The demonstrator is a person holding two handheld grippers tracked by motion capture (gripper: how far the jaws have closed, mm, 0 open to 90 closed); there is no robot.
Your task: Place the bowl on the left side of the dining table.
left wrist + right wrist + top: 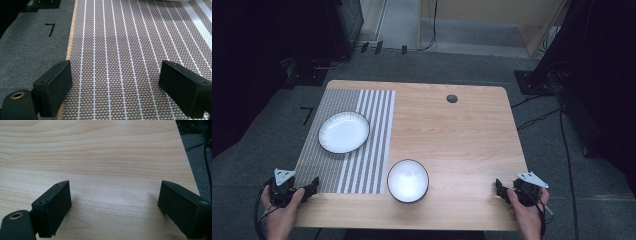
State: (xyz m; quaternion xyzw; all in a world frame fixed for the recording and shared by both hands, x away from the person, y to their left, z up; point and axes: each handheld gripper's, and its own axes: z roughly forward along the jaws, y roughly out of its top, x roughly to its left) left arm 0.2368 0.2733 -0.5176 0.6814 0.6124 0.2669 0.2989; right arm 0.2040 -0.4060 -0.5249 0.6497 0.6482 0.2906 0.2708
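Observation:
A white plate [344,132] with a dark rim lies on a grey striped placemat [329,170] at the table's left. A white bowl [408,180] with a dark rim stands just right of the mat, near the front edge. My left gripper [314,184] rests at the mat's front left corner, held in a hand, open, nothing between its jaws. In the left gripper view the left gripper [115,82] hovers over the woven mat [120,50]. My right gripper [499,189] sits at the table's front right, open and empty. In the right gripper view the right gripper [113,203] faces bare wood.
The wooden table [462,135] has a round cable hole [452,98] near its back edge. Grey carpet surrounds it, with cables [537,117] trailing at the right and dark equipment at the back left. A "7" mark [50,29] is on the floor left of the mat.

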